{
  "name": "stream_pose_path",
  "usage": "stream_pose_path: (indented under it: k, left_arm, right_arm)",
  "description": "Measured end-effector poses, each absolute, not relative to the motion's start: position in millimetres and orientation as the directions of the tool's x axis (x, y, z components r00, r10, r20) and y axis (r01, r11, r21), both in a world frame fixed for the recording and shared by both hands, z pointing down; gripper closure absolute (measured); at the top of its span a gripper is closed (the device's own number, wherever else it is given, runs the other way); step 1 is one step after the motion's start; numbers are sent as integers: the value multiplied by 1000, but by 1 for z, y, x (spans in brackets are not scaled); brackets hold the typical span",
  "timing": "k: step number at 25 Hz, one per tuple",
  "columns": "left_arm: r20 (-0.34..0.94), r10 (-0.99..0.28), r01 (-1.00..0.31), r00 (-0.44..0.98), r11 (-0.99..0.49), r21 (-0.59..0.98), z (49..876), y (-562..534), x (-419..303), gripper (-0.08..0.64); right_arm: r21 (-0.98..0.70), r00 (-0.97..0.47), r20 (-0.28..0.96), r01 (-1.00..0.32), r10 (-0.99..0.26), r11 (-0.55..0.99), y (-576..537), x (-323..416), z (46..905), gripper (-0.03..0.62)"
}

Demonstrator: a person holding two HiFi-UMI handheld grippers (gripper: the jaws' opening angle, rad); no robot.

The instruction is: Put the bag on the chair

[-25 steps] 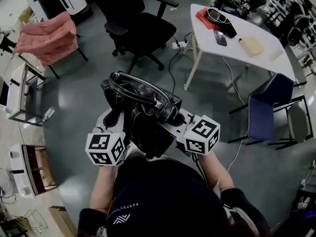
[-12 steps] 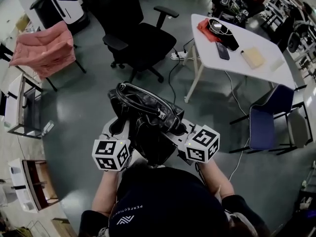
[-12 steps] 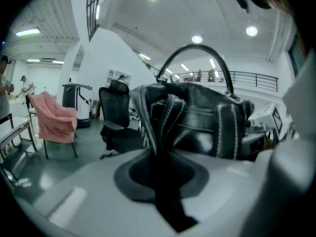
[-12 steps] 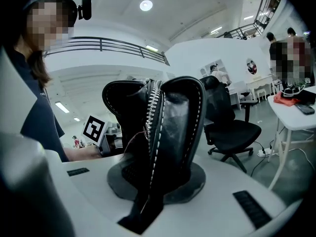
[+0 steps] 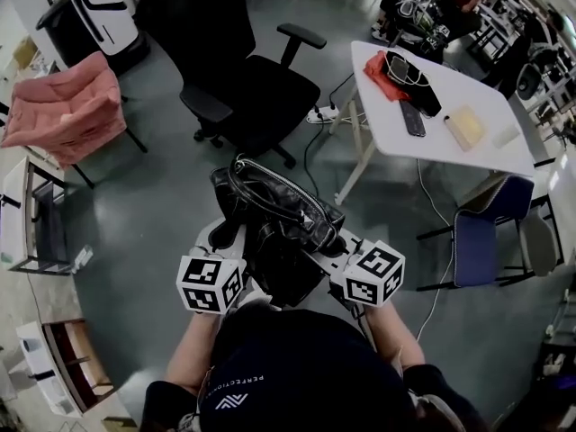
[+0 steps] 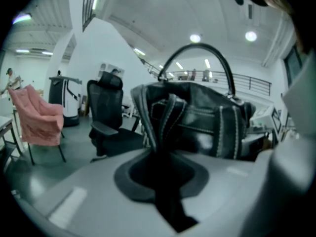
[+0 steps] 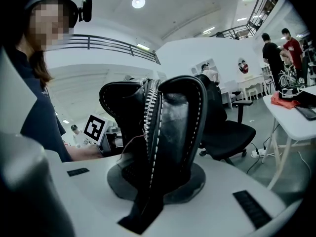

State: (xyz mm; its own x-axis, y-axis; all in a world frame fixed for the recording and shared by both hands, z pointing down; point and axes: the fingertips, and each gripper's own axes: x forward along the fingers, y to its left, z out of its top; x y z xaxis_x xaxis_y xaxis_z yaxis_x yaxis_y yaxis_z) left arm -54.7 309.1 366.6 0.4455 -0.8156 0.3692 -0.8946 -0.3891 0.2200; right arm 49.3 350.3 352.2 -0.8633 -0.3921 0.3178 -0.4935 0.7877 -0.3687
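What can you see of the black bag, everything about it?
The bag is black, glossy and leather-looking, with pale stitching, a silver zipper along its top and an arched handle. Soft and slumped, it is held in the air. The left hand-held gripper is shut on one end, the right hand-held gripper on the other.

White lettering [image 5: 236, 382] stands on the person's dark top [image 5: 306, 358], upside down in the head view. It begins "PERFECT"; the remaining letters are too small to read, and a white logo [image 5: 220, 401] sits beside it. The left marker cube [image 5: 211, 283] and right marker cube [image 5: 372, 274] carry black-and-white square code patterns only, no letters or numbers.
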Motion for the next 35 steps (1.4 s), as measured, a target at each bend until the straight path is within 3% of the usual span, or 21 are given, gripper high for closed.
stream_pose_path:
  k: [16, 35]
  left_arm:
    - [358, -782, -860, 510, -454, 234, 368, 218, -99, 515]
    - [366, -799, -874, 478, -391, 288, 385, 80, -64, 515]
  right_arm:
    - [-371, -836, 327, -543, -441, 753, 265, 2, 353, 538]
    - [-372, -846, 355, -518, -397, 770, 120, 39, 366, 538]
